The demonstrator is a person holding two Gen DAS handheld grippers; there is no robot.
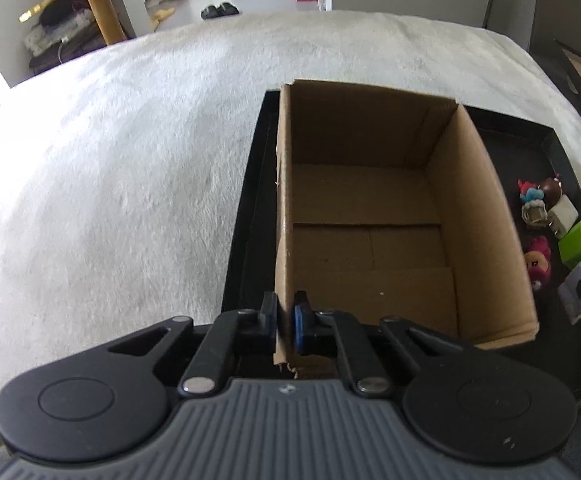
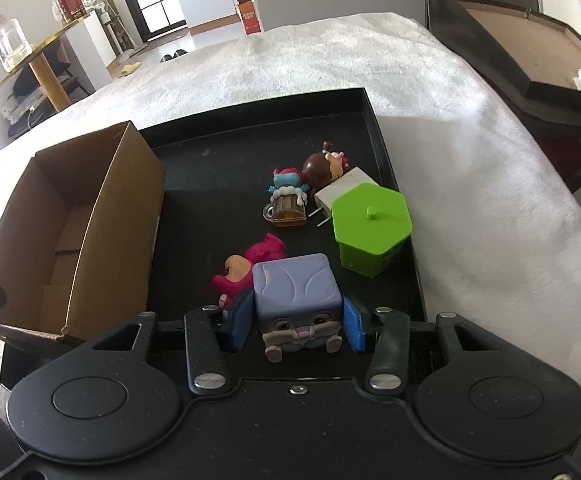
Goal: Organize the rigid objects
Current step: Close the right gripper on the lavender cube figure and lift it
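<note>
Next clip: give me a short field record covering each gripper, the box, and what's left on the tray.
left gripper: shut on cardboard box wall
right gripper: shut on purple bunny cube
box contents: none visible
black tray: green hexagonal container, pink figure, blue figure on barrel, brown-haired figure, white plug

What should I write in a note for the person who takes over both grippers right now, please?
Left gripper: shut on the near left wall of the open brown cardboard box, holding it steady.
Right gripper: shut on the lilac cube-shaped rabbit toy, pads on both its sides.
The box stands on the left part of the flat black tray and is empty.
On the tray to the right of the box: pink bear figure, green hexagonal lidded container, white plug adapter, blue figure on a small barrel mug, brown-haired doll figure.
Done: nothing in the box yet.
Left: put the rabbit toy in, then the other five.
</note>
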